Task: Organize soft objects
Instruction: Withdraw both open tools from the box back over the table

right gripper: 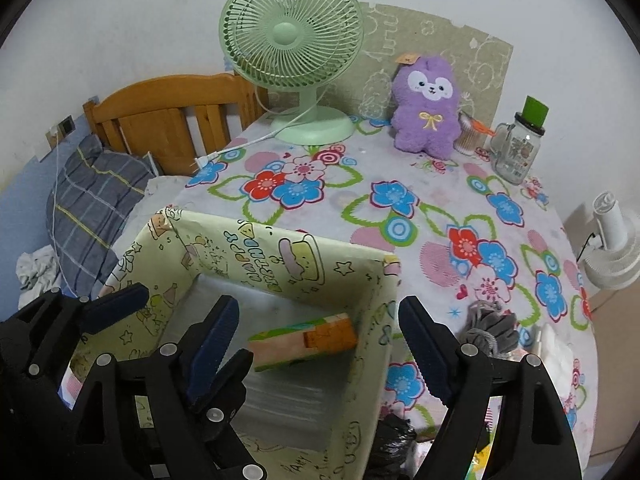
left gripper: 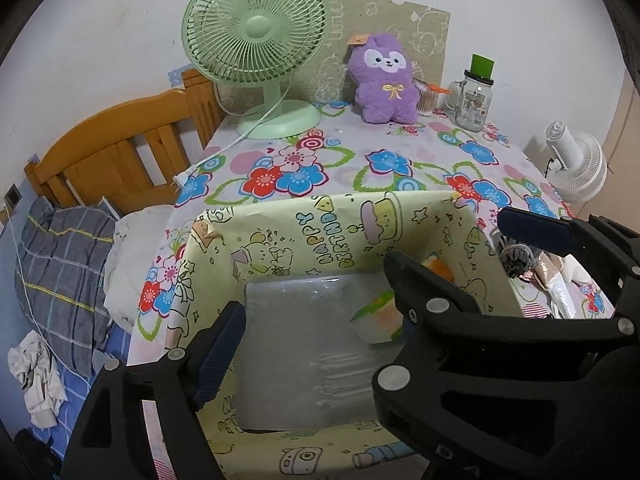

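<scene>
Soft orange-green tissue pack (right gripper: 304, 342) inside box (right gripper: 280, 256)

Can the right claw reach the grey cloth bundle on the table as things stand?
Probably yes. The right claw is open and holds nothing, and the grey cloth bundle lies uncovered just outside the box wall, beside the claw's outer finger.

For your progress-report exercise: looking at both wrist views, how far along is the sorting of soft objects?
Done: one orange-and-green soft packet lies inside the yellow cartoon-print box. In hand: nothing; the left hand-held gripper and right hand-held gripper are open over the box. Left: the grey knitted bundle beside the box and the purple plush toy by the wall.
</scene>
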### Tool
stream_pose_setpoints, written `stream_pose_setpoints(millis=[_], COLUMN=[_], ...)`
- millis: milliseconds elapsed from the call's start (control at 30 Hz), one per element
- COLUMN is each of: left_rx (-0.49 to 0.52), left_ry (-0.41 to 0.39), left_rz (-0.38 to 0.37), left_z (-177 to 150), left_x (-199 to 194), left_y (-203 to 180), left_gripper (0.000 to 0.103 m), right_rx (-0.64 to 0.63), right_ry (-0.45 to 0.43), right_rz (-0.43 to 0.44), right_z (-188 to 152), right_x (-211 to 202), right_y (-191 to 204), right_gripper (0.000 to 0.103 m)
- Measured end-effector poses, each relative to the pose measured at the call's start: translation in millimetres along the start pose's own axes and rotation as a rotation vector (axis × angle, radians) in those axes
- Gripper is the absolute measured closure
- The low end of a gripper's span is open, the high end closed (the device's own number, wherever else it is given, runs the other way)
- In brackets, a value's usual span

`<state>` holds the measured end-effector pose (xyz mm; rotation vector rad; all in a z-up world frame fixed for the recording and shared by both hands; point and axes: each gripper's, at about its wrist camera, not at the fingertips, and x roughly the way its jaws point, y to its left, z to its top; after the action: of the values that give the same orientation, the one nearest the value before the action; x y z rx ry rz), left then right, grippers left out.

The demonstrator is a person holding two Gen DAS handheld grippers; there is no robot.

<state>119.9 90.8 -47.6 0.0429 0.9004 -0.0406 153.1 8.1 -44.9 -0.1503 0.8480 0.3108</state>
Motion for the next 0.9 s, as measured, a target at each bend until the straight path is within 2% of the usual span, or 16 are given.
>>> stream_pose_setpoints(millis=[900], left_rx=[0.056], left_ry=[-0.100], left_rz=[0.013], left_z=[-9], left_x=[-53], left_y=[-50], left_gripper=[0.012], right_rx=[0.037], right_ry=[-0.111], right_rz=[-0.054], right_z=[-24], right_x=[-69], right_y=[-33], right_gripper=[0.017])
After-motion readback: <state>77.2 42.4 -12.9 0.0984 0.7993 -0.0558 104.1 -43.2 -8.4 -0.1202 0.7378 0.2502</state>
